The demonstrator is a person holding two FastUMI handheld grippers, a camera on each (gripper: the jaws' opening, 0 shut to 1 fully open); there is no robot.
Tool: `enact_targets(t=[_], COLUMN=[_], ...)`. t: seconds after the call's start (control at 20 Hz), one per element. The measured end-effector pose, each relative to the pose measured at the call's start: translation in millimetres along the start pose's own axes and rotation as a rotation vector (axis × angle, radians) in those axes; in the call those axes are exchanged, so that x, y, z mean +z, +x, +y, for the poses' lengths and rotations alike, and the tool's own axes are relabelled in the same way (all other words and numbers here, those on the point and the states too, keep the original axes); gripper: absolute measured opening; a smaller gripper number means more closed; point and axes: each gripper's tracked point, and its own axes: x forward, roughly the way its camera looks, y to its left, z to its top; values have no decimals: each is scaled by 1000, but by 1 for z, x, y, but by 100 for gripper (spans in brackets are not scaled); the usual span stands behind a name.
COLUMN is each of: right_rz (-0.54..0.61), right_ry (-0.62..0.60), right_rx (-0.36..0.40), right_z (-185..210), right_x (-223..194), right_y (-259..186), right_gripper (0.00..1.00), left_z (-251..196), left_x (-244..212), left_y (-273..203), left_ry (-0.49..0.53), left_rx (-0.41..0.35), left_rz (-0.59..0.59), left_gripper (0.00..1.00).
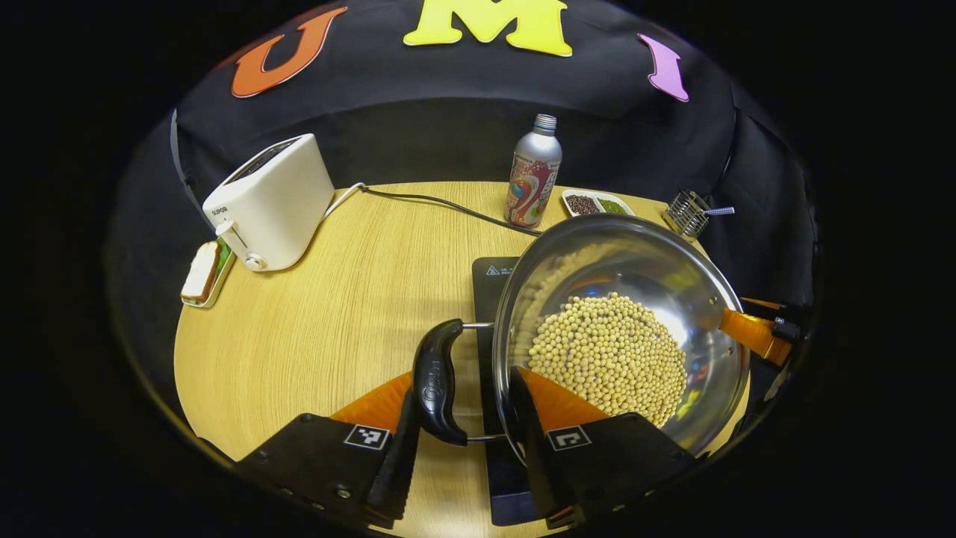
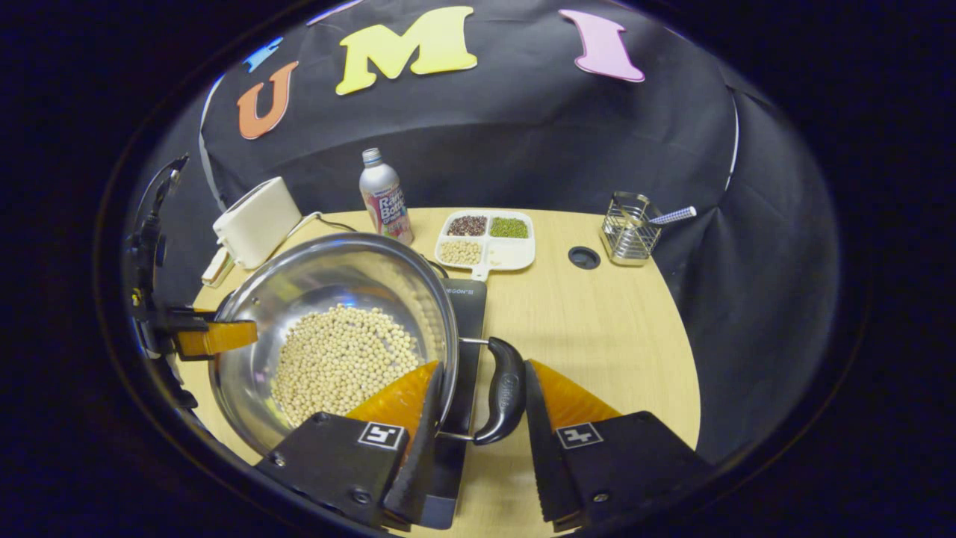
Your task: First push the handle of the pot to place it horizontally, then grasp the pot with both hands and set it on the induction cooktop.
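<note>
Here the pot of beans sits over the cooktop on the surface. The left claw straddles one black handle, one finger inside the rim; the right claw straddles the other handle likewise. Both stand partly open, and whether they grip I cannot tell.

The pot is polished metal, mirror-bright inside, with glossy black plastic handles. The table looks like pale wood (fine straight grain, matt). At its far edge stand a smooth white plastic toaster and a wire-metal rack.
</note>
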Motion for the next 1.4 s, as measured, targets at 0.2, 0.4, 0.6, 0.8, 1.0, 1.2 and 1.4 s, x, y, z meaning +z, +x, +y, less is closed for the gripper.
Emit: enact_targets(t=[0.2, 0.4, 0.6, 0.8, 1.0, 1.2, 1.4], right_rz=[-39, -131, -169, -170, -198, -265, -366], right_ry=[-13, -25, 4, -18, -35, -85, -98], right_rx=[-22, -50, -47, -47, -42, -36, -19], right_z=[-5, -5, 8, 25, 42, 64, 89], right_x=[1, 16, 18, 11, 15, 31, 57], right_y=[-5, -30, -48, -59, -78, -111, -156], right_gripper=[82, 82, 81, 82, 82, 81, 82], left_z=[5, 8, 13, 24, 34, 36, 44], left_x=[5, 12, 13, 14, 19, 29, 44], left_y=[-6, -29, -47, -62, -80, -116, -162], left_ry=[43, 70, 66, 71, 78, 66, 95], left_rx=[26, 45, 52, 63, 67, 52, 57], left_rz=[-57, -174, -217, -253, -296, -348, -446], left_gripper=[79, 99, 98, 98, 98, 98, 97])
